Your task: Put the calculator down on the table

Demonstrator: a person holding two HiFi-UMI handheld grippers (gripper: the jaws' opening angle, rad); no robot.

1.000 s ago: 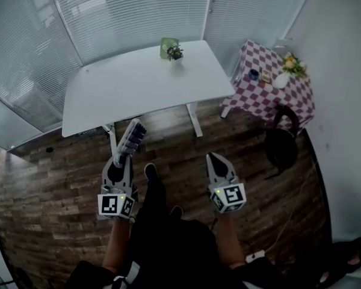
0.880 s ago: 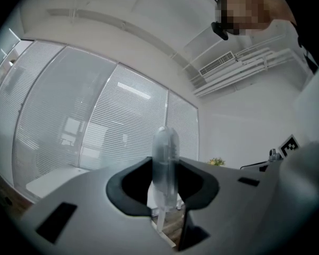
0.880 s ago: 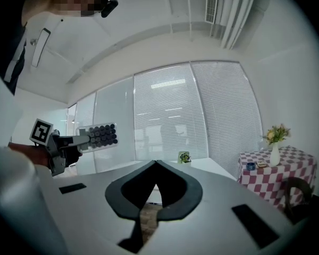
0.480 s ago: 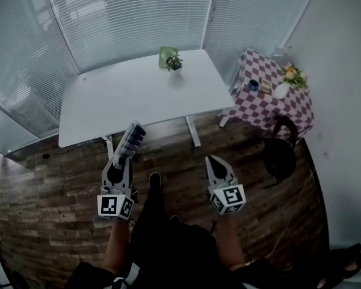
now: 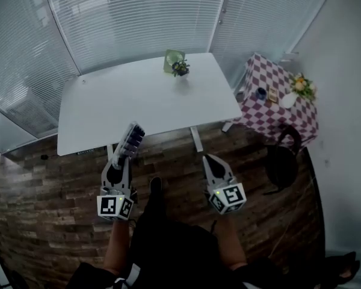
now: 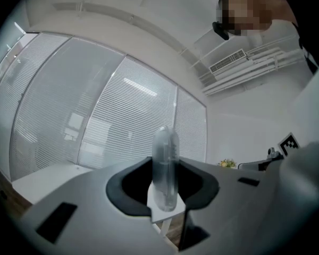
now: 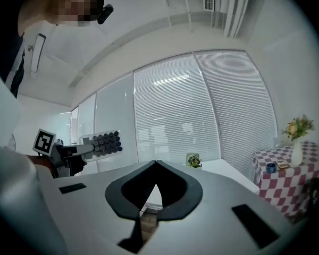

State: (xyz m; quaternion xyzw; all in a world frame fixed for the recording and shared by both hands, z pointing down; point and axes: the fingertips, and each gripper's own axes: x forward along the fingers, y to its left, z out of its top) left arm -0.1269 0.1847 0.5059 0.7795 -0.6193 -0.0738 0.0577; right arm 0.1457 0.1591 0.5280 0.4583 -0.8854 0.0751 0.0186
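Grey calculator (image 5: pixel 132 137) clamped edgewise in left gripper (image 5: pixel 121 156), over the floor, short of the worktop (image 5: pixel 102 110).
Likely light, stiff, slick plastic; held by one end, best laid flat, keys up. Right gripper (image 5: pixel 211 160) closed, empty.

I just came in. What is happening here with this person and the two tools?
A person stands on the wooden floor, a little short of the white table, with a tool in each hand. The left tool is clamped on one end of a calculator, which is in the air near the table's front edge. The right tool is closed and holds nothing. The calculator is not yet on the table. A small potted plant stands near the table's far edge.
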